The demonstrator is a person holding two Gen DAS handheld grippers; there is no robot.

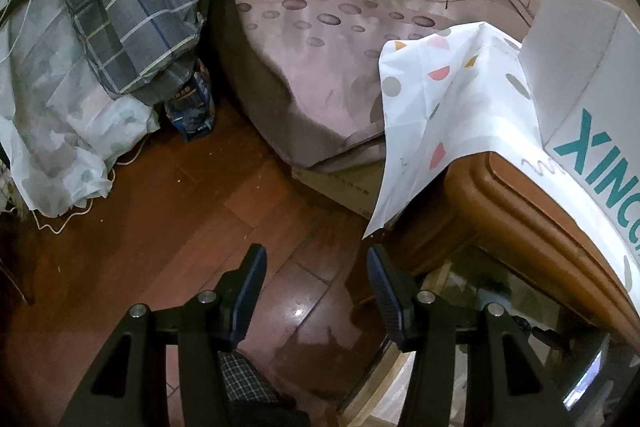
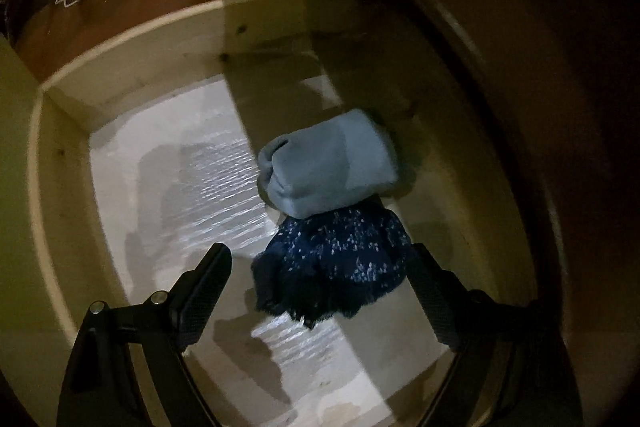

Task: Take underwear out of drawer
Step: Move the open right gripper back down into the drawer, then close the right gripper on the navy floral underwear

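Note:
The right wrist view looks down into an open pale wooden drawer (image 2: 132, 67) with a shiny liner. A dark navy speckled piece of underwear (image 2: 332, 267) lies crumpled in it, and a folded light blue garment (image 2: 328, 163) lies just beyond, overlapping its far edge. My right gripper (image 2: 320, 251) is open and straddles the navy underwear. Its right finger (image 2: 432, 299) is at the cloth's edge and its left finger (image 2: 204, 295) stands apart from it. My left gripper (image 1: 316, 255) is open with nothing between its fingers, over the wooden floor beside the drawer's rim (image 1: 380, 375).
A brown nightstand top (image 1: 500, 195) overhangs the drawer, carrying a dotted white cloth (image 1: 440, 99) and a white box (image 1: 592, 107). A bed with a mauve sheet (image 1: 320, 67) stands behind. A plaid quilt (image 1: 136, 7), white bag (image 1: 60, 131) and blue packet (image 1: 192, 107) lie left.

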